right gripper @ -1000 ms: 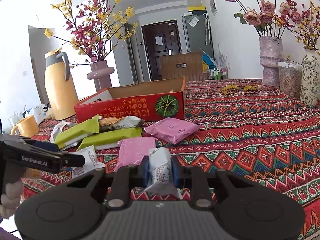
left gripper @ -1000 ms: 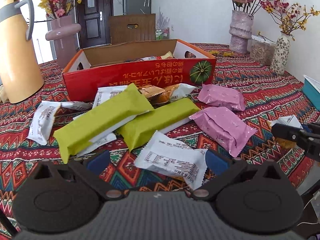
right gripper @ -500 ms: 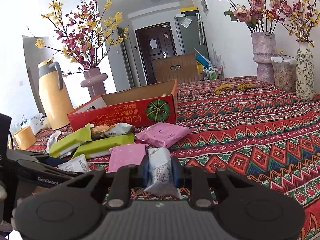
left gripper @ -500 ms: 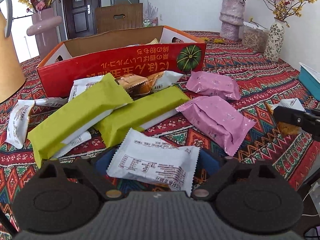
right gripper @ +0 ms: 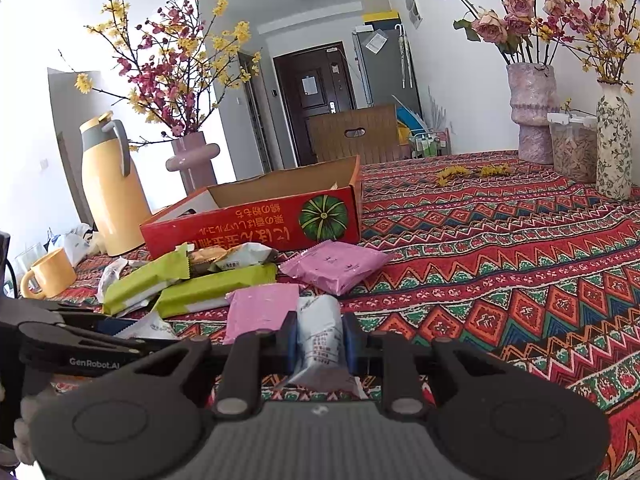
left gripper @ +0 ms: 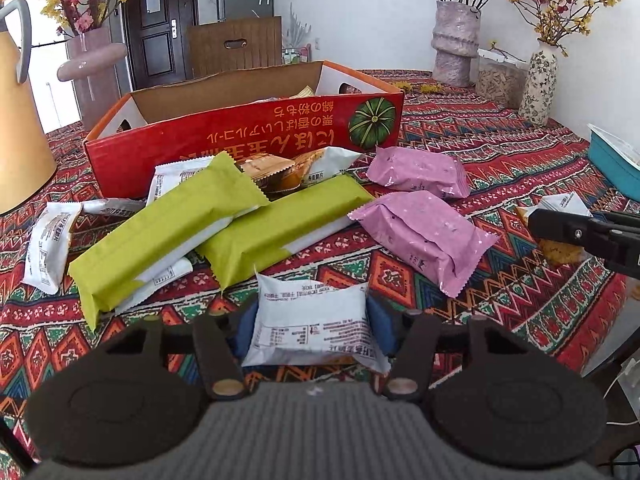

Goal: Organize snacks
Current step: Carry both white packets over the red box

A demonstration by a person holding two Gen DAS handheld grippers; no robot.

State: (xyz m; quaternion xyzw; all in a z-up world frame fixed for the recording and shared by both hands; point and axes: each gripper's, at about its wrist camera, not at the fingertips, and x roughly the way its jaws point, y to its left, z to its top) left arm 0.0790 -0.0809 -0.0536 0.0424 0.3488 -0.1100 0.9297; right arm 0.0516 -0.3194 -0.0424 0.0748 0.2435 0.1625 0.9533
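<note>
— What's the left gripper (left gripper: 310, 322) got?

— A white snack packet (left gripper: 310, 326), lying flat between its blue pads (left gripper: 380, 326), which press in on both ends. The packet sits low, right over the patterned tablecloth (left gripper: 500, 280); from here I can't quite tell whether it's lifted clear or touching the cloth.

— And the other one?

— The right gripper (right gripper: 319, 338) is closed much narrower, pinching a second white packet (right gripper: 320, 332) stood on edge between its pads.

— Where's everything else?

— The loose pile lies in front of the red cardboard box (left gripper: 240, 136), which stands open on the table. Two long green packs (left gripper: 168, 228) lie side by side, the left one overlapping some white wrappers, with a clear-wrapped pastry (left gripper: 276, 174) tucked behind them against the box wall. Two pink pouches (left gripper: 426, 232) sit to the right, one nearer the box, one nearer the grippers. Another white packet (left gripper: 50, 240) lies off to the far left.

— Anything in the box?

— A few wrapper corners peek over the rim.
</note>
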